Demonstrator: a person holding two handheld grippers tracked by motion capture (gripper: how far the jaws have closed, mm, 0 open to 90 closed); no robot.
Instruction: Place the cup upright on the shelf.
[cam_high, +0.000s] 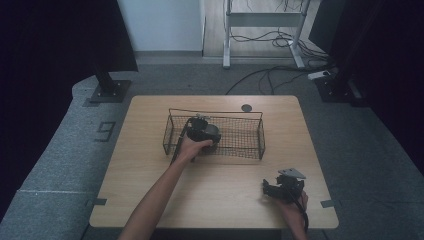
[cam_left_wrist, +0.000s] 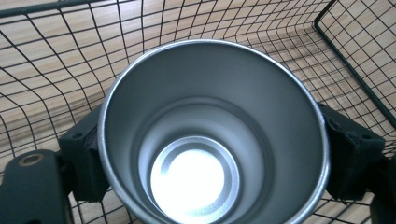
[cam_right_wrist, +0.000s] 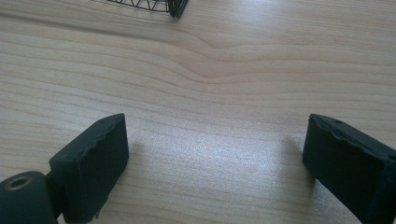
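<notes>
You have one steel cup (cam_left_wrist: 212, 135) between the jaws of your left gripper (cam_high: 201, 131), standing mouth-up inside the wire basket (cam_high: 250, 148), toward its left end. In the left gripper view the two black pads (cam_left_wrist: 86, 161) sit against the cup's outer wall on either side, just below the rim, so I read the grip as closed on the cup, though whether it is firm or already slackening the pictures do not settle. The cup is empty; its bright bottom shows clean.

Your right gripper (cam_high: 282, 187) rests near the front right corner of the table (cam_high: 150, 190), well apart from the basket, jaws spread wide with bare wood between them.

What could go wrong from here, as I judge it: the cup wall is smooth and tapered, so a loose pinch may let it slip and drop or tip onto the mesh floor. If you pull your hand back before the pads are clear, a pad could drag the rim and knock the cup over. The basket is light wire and nothing holds it down, so a bump from your left gripper could shove it across the table.

Count: one cup, one basket, two grippers, one table.
</notes>
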